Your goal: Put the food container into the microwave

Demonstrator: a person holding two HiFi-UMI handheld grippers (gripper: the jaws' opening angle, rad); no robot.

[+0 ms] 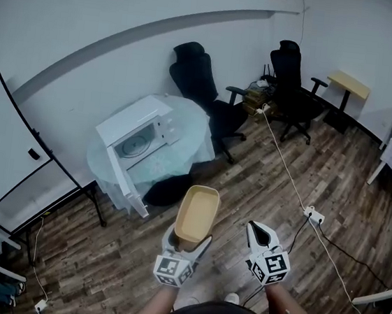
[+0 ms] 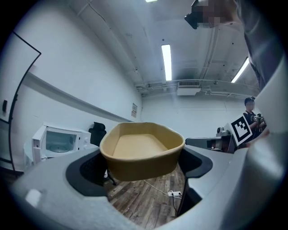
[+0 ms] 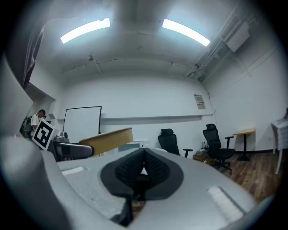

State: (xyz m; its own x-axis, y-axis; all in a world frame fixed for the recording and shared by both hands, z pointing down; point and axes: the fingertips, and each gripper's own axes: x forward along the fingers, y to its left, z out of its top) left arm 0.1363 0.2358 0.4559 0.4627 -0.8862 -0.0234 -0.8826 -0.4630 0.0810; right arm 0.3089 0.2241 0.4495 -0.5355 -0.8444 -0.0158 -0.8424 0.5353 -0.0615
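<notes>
An empty tan food container [image 1: 197,212] is held level in the air, with my left gripper [image 1: 187,247] shut on its near end. In the left gripper view the container [image 2: 141,149] fills the gap between the jaws. The white microwave [image 1: 136,137] stands on a round glass table [image 1: 185,127] ahead to the left, its door swung open and the turntable showing; the same microwave [image 2: 56,140] appears far left in the left gripper view. My right gripper [image 1: 259,233] hovers beside the left one, shut and empty, its pads [image 3: 153,168] pressed together.
Two black office chairs [image 1: 203,83] [image 1: 293,86] stand behind the table. A white cable with a power strip [image 1: 313,215] runs across the wooden floor. A whiteboard [image 1: 3,152] stands at left, a small wooden table [image 1: 349,84] at far right.
</notes>
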